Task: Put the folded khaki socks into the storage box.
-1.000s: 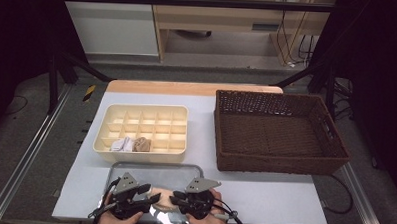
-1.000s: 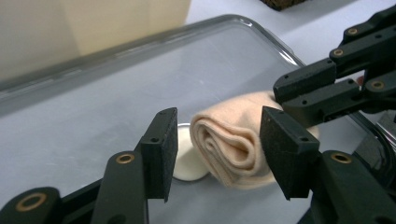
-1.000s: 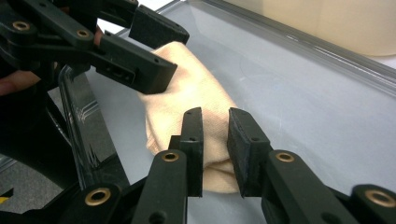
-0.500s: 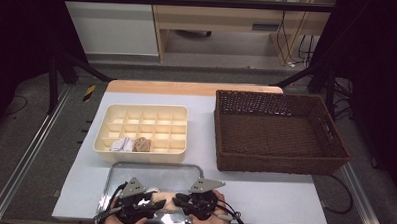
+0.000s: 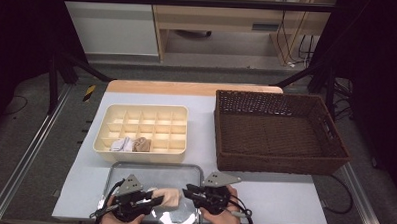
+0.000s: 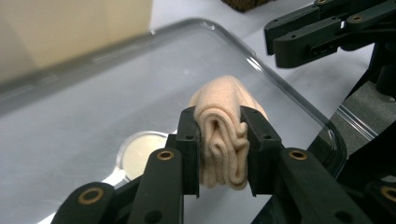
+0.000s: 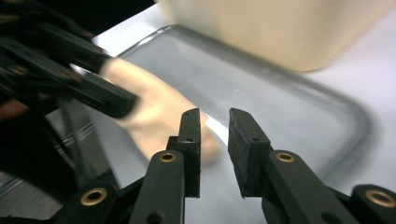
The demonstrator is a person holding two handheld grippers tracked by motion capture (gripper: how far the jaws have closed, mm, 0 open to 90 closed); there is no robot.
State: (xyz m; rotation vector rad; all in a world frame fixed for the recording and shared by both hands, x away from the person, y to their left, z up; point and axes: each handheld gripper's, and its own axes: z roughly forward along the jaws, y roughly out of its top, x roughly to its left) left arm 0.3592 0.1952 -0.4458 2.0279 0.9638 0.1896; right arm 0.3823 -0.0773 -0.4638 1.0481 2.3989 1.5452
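Left gripper (image 6: 219,149), jaws just closing, pinches the folded beige sock (image 6: 224,135) over the metal tray (image 5: 134,169); right gripper (image 7: 214,135) stands empty, slightly parted; we lift straight, keeping folds bunched.

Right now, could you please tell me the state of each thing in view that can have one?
Left gripper: jaws just closed, clamped on the folded beige cloth.
Beige cloth: bunched in folds, held over the metal tray.
Right gripper: jaws slightly apart, nothing between them.
Metal tray: flat on the table.
Compartment box: two front compartments filled, the rest empty.
Wicker basket: empty.
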